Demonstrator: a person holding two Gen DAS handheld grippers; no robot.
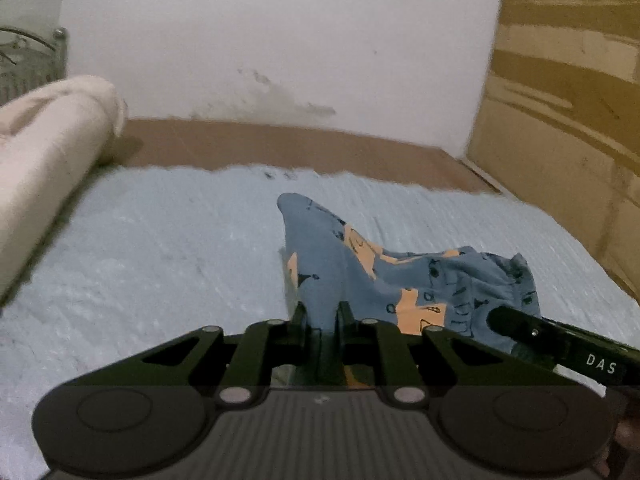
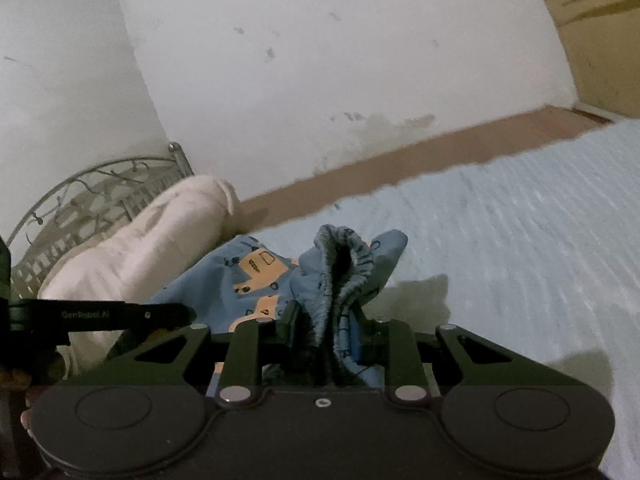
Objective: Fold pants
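Observation:
The pants (image 1: 404, 272) are small, blue with peach patches and dark prints, bunched up over a light blue blanket (image 1: 140, 264). My left gripper (image 1: 322, 314) is shut on a fold of the blue cloth and holds it raised. My right gripper (image 2: 330, 316) is shut on the gathered elastic waistband (image 2: 340, 264) of the pants (image 2: 240, 280). The right gripper's finger shows in the left wrist view (image 1: 516, 326) against the cloth. The left gripper's finger shows in the right wrist view (image 2: 160, 314) beside the pants.
A rolled cream blanket (image 1: 44, 160) lies at the left on the bed. A brown strip (image 1: 280, 144) runs along the white wall (image 1: 280, 40). Cardboard boxes (image 1: 568, 120) stand at the right. A metal bed frame (image 2: 80, 200) shows behind the roll.

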